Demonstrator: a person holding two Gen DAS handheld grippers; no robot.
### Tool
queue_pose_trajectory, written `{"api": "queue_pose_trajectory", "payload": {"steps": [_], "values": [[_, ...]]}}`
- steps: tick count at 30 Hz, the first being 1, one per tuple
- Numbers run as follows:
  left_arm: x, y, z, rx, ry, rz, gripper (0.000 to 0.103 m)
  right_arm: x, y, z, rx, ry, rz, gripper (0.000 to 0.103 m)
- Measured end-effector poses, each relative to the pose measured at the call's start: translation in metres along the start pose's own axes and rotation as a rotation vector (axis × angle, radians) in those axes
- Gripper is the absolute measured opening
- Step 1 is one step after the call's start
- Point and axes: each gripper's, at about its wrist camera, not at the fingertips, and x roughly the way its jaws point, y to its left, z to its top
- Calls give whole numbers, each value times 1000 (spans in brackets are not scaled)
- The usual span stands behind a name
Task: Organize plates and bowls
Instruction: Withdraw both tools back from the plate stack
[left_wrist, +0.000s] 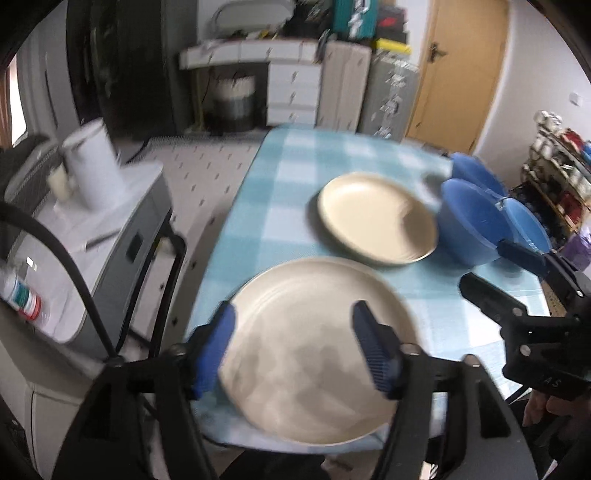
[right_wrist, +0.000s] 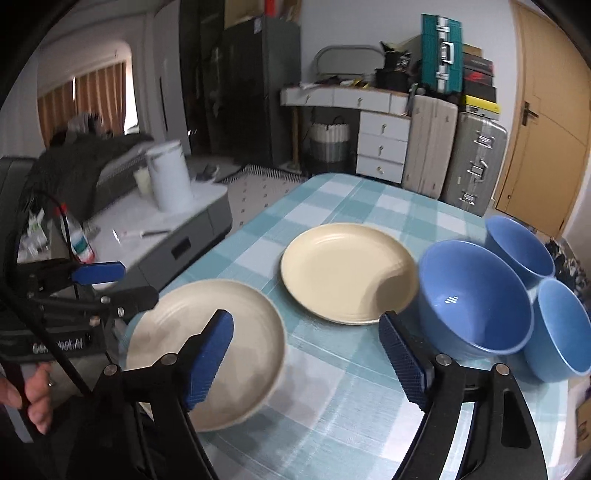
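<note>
Left tool (left_wrist: 295, 347) agape over cream plate (left_wrist: 314, 354), lettering too blurred

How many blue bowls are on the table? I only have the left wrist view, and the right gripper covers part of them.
Observer: Three, none nested: a big bowl, a second bowl behind it and a third bowl to its right.
Operator: Is the right gripper holding anything?
Observer: No. The right gripper is open, with only the tablecloth showing between its pads.
Operator: Anything inside the big bowl?
Observer: Nothing. Its whole inside shows here, and it is empty.
</note>
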Motion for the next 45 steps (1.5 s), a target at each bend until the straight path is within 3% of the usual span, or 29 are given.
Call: {"api": "queue_pose_trajectory", "payload": {"steps": [2, 6, 11, 15, 22, 28, 32, 37, 45], "values": [[-14, -16, -1, 28, -83, -5, 96, -11, -12, -3, 25, -21, -5, 87], [-36, -49, -5, 102, -249, 10, 99, -35, -33, -17, 55, -90, -37, 94], [-45, -75, -9, 143, -378, 43, 103, -63, -51, -36, 56, -182, -98, 102], [-38, -85, -8, 135, -383, 6, 103, -83, -62, -52, 64, -248, -140, 102], [-26, -91, -18, 110, -375, -30, 103, -130, -73, -77, 45, -436, -234, 102], [-32, -88, -19, 51, -411, -86, 103, -136, -92, -84, 110, -403, -267, 102], [-23, -103, -20, 98, -363, -63, 103, -140, -97, -84, 136, -409, -297, 102], [-30, -111, -28, 141, -403, -44, 103, -135, -92, -82, 108, -407, -310, 102], [-27, -105, -25, 107, -378, -42, 103, -127, -94, -79, 114, -385, -329, 102]]}}
